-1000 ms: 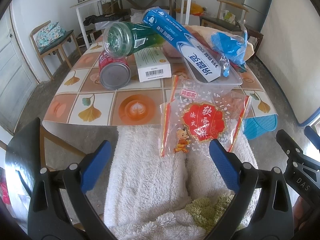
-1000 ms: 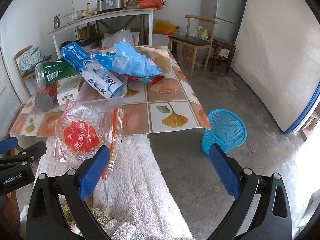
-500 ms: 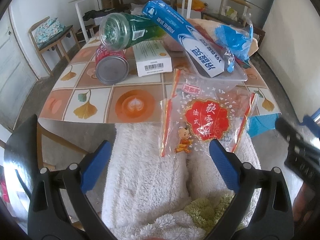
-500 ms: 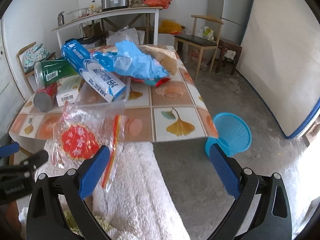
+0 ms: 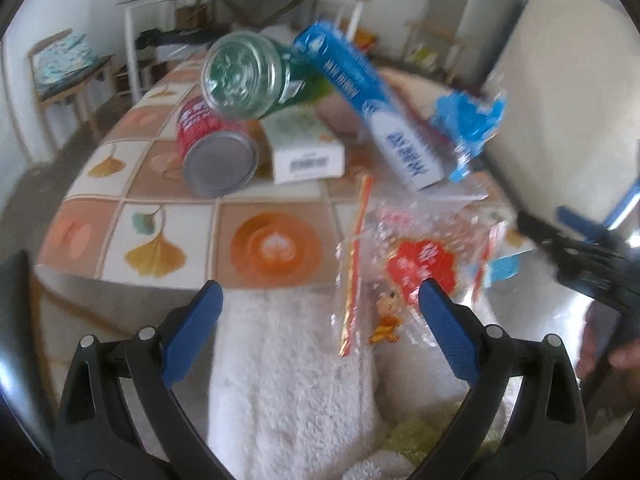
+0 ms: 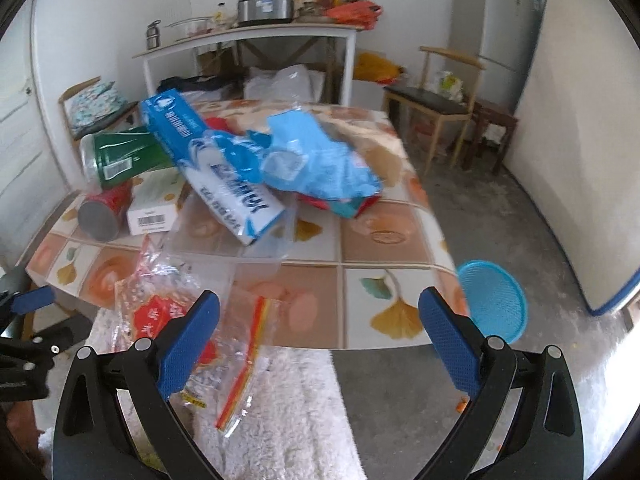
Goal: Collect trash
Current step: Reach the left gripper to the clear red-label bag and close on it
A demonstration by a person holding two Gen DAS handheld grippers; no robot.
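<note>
The clear crinkly plastic snack bag with a red label (image 5: 416, 268) droops over the tabletop's near edge, half hanging onto the person's white fleece lap (image 5: 288, 364). Both the left gripper (image 5: 320, 332) and the right gripper (image 6: 318, 338) stand wide apart, holding nothing. The bag looks light, limp and slippery, so a pinch on its red-striped side seam (image 6: 244, 364) or its overhanging lower half should work best. Behind it lie a red tin can (image 5: 216, 152), 1 green bottle (image 5: 256, 76) and a long blue carton (image 5: 372, 108). A blue mesh basket (image 6: 494, 300) waits on the floor by the tabletop's right corner.
</note>
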